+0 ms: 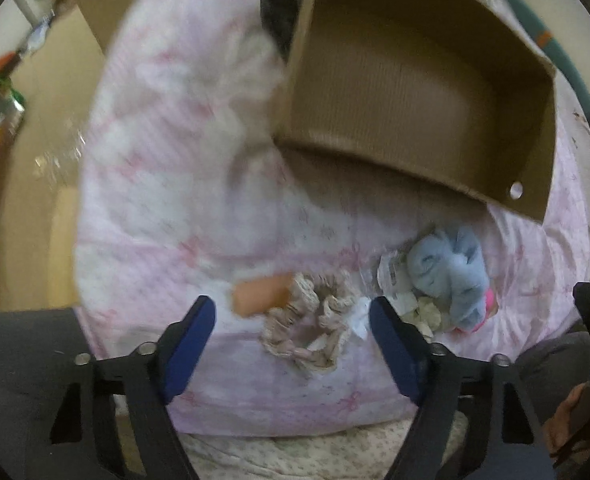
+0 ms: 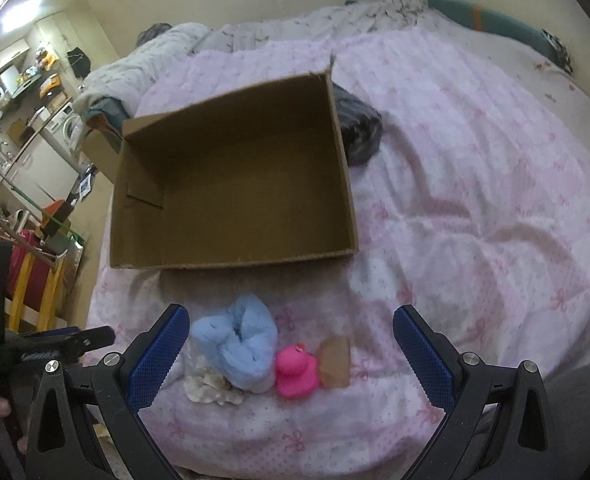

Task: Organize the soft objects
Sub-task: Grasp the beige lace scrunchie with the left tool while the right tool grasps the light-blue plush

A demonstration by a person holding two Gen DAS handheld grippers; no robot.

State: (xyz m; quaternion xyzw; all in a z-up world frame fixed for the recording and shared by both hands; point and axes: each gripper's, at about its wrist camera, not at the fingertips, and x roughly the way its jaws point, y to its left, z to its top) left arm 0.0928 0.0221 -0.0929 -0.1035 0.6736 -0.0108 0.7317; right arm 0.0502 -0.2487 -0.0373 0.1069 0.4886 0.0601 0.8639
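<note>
Here, in the left wrist view, the left gripper (image 1: 293, 322) hangs over a pink quilted bedspread with bow prints (image 1: 167, 168), its blue-padded jaws spread apart with nothing pressed between them. A frilly cream-and-pink fabric scrunchie (image 1: 315, 328) lies on the bedspread in the gap between the jaws, touching neither pad. Just beside the scrunchie, toward the left jaw, sits a small orange rounded soft object (image 1: 257, 296), blurred so its shape is hard to tell. To the right of the scrunchie lie some crumpled whitish pieces (image 1: 399, 292) and a fluffy light-blue plush item (image 1: 451, 276), with a bit of bright pink showing at its far edge. Beyond them an open brown cardboard box (image 1: 415, 92) rests on the bedspread, its inside bare.

In the right wrist view, the right gripper (image 2: 291, 344) is likewise wide apart and holds nothing. Between its jaws on the bedspread (image 2: 475, 184) are the light-blue plush item (image 2: 239, 340), a hot-pink rubber duck (image 2: 297, 372) touching its side, a small brown cardboard scrap (image 2: 335, 360) just beside the duck, and a whitish crumpled lump (image 2: 211, 388) near the left pad. The cardboard box (image 2: 231, 184) stands farther on, open side up. A dark furry shape (image 2: 359, 128) lies behind the box's right wall. At the picture's left edge part of the other gripper's black frame (image 2: 55, 344) shows.
</note>
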